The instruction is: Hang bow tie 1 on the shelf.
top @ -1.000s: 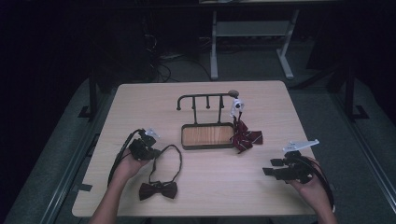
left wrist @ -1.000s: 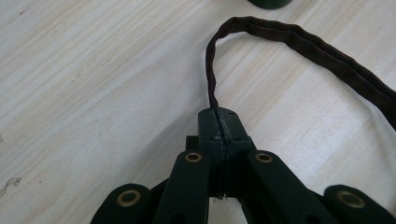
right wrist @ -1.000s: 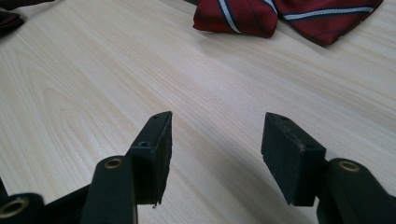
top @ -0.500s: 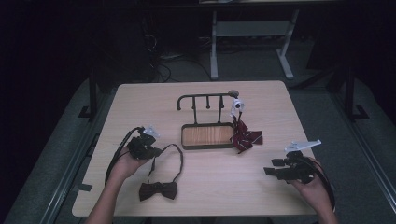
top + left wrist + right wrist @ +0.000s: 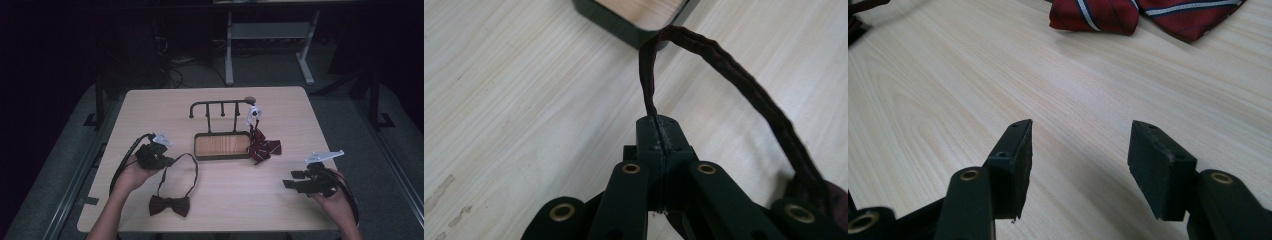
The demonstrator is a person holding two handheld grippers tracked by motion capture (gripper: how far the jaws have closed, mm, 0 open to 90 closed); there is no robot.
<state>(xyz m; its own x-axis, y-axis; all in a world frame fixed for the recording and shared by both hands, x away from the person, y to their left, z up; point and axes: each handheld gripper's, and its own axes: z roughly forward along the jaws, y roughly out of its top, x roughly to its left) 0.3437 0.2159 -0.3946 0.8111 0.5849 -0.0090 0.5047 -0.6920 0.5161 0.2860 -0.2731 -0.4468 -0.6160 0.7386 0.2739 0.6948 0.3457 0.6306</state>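
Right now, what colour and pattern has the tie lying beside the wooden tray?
The tie is dark red with navy and white diagonal stripes, clearest in the right gripper view.

Dark maroon bow tie (image 5: 169, 205), red bow tie (image 5: 264, 148) striped navy-white, black tray (image 5: 222, 146).

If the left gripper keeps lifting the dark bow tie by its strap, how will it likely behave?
Probably floppy: the strap curves limply from the shut left gripper. The bow tie looks light, likely to dangle and swing. The thin strap might slip.
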